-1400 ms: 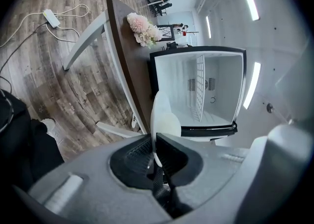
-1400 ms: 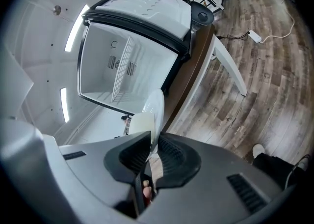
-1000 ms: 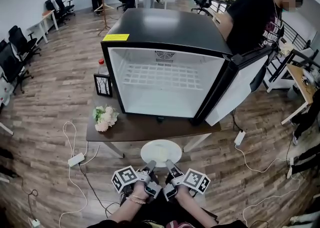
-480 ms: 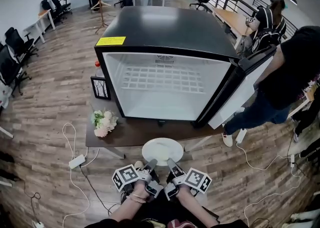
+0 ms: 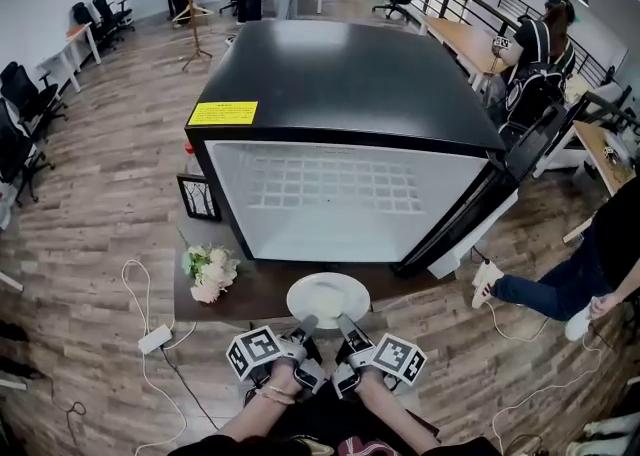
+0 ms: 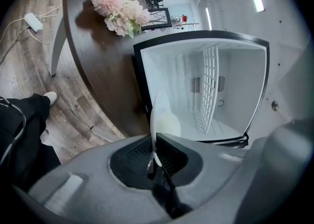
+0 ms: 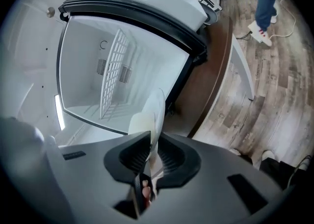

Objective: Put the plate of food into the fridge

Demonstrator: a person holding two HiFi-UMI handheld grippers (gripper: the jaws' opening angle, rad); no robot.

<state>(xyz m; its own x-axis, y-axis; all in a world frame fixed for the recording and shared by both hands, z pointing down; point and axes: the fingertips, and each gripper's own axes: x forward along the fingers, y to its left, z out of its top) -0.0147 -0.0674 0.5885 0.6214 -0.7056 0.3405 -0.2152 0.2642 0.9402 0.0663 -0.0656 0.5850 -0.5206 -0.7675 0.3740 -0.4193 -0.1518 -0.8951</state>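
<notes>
White plate (image 5: 327,299) at front edge of tabletop (image 5: 250,289), before open fridge (image 5: 340,104); resting or lifted, unclear. Likely stiff, glossy, breakable; pale food may slide, so keep level. Near rim best hold: left gripper (image 5: 306,326), right gripper (image 5: 345,325), fingers (image 6: 169,155) pinching it there. Yellow label (image 5: 222,113) on fridge: print unreadable.

A dark wooden desk (image 5: 260,289) carries an open fridge (image 5: 340,134) that fills most of its top. Seen from the head view, a picture frame (image 5: 197,198) and a bottle (image 5: 191,150) stand left of the fridge. Pale flowers (image 5: 208,272) lie near its front left corner.
</notes>
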